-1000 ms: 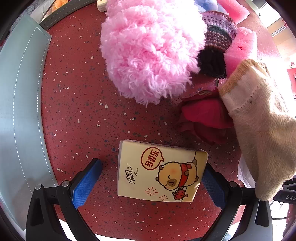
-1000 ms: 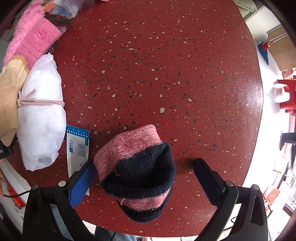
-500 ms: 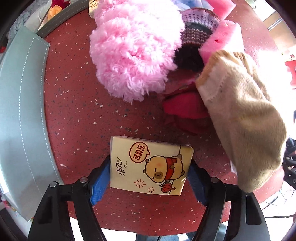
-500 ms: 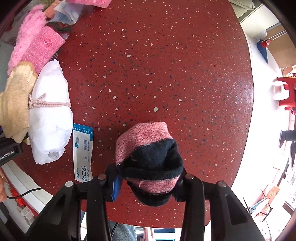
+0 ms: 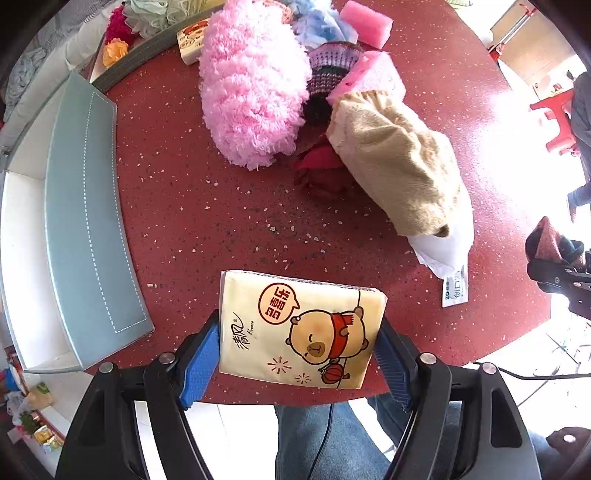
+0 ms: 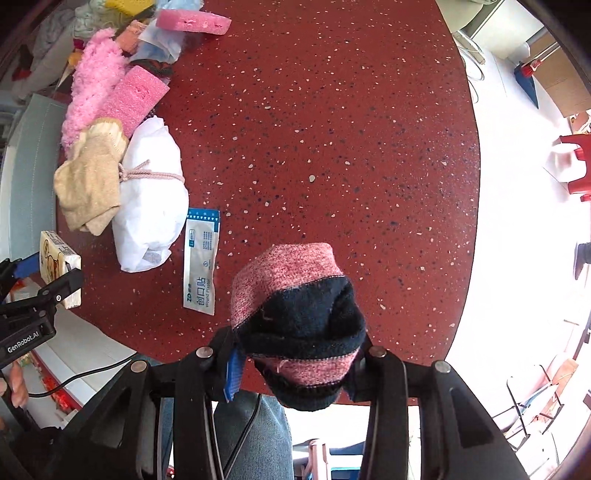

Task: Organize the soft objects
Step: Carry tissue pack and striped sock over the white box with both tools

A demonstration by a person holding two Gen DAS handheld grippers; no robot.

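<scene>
My left gripper (image 5: pixel 295 354) is shut on a yellow tissue pack (image 5: pixel 299 328) with a cartoon bear, held above the red table's near edge. The pack also shows in the right wrist view (image 6: pixel 59 266). My right gripper (image 6: pixel 295 365) is shut on a rolled pink-and-black sock (image 6: pixel 295 317), lifted over the table's near edge. On the table lie a fluffy pink duster (image 5: pixel 251 85), a beige sock (image 5: pixel 399 162), a red cloth (image 5: pixel 321 166), a pink sponge (image 5: pixel 369 77) and a white tied bundle (image 6: pixel 151 195).
A grey-blue box (image 5: pixel 85 221) with a white inside stands at the table's left edge. A plaster packet (image 6: pixel 201 262) lies near the white bundle. A second tissue pack (image 5: pixel 190 44) and another pink sponge (image 6: pixel 192 22) lie at the back. The table (image 6: pixel 332 129) is round, red terrazzo.
Both grippers closed from open, the left on the tissue pack and the right on the sock. Both then lifted and drew back toward the table's near edge.
</scene>
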